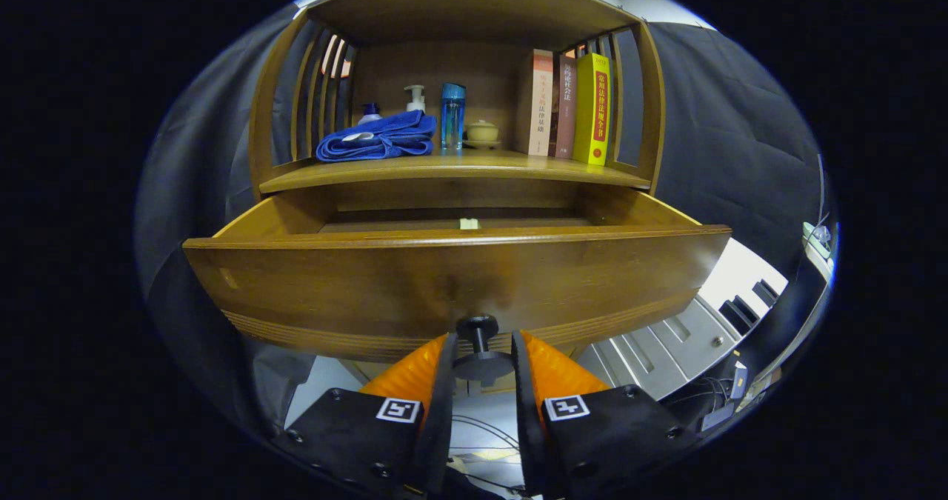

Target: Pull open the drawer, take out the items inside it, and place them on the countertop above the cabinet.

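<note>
The wooden drawer (452,278) stands pulled well out of the cabinet, its front panel just ahead of my fingers. Its black knob (480,355) sits between the two orange fingers (415,370), and both press on its disc. My gripper (481,363) is shut on the knob. Over the drawer's front rim a small pale item (469,224) peeks up; the rest of the drawer's inside is hidden behind the panel. The countertop (459,165) lies directly above the drawer, under a curved wooden hood.
On the countertop rest a folded blue towel (378,138), a pump bottle (415,98), a blue bottle (452,115), a small lidded cup (482,132) and three upright books (566,107). Slatted wooden sides close it in. Grey equipment (666,337) lies below on the right.
</note>
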### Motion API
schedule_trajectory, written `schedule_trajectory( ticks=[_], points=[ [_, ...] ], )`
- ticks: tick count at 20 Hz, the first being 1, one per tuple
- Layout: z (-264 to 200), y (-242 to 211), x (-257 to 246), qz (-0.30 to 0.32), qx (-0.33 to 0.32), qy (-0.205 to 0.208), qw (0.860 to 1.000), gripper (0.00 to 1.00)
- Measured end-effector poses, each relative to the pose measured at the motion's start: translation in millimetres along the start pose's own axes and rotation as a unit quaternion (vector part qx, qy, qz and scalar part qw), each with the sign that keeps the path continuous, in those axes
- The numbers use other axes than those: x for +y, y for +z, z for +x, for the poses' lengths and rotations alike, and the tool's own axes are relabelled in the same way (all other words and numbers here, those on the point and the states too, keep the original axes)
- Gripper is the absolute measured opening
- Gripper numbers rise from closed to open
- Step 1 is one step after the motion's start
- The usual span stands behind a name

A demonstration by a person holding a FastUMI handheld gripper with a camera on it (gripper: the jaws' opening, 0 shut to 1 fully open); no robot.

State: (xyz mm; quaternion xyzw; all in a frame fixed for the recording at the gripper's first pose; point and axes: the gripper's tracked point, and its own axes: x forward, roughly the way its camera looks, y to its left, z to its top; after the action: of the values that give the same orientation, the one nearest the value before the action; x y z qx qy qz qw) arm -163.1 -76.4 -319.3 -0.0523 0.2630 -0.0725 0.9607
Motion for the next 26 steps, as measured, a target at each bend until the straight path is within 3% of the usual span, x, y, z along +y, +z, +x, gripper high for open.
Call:
schedule_trajectory(
  ticks=[17, 21, 26],
  points=[
    [-20, -8, -6, 0.001, 0.0, -0.006, 1.0, 0.47],
    [-31, 7, -5, 0.011, -0.012, -0.011, 1.0, 0.57],
    [-51, 54, 1, 0.006, -0.05, 0.007, 0.999, 0.81]
  ],
)
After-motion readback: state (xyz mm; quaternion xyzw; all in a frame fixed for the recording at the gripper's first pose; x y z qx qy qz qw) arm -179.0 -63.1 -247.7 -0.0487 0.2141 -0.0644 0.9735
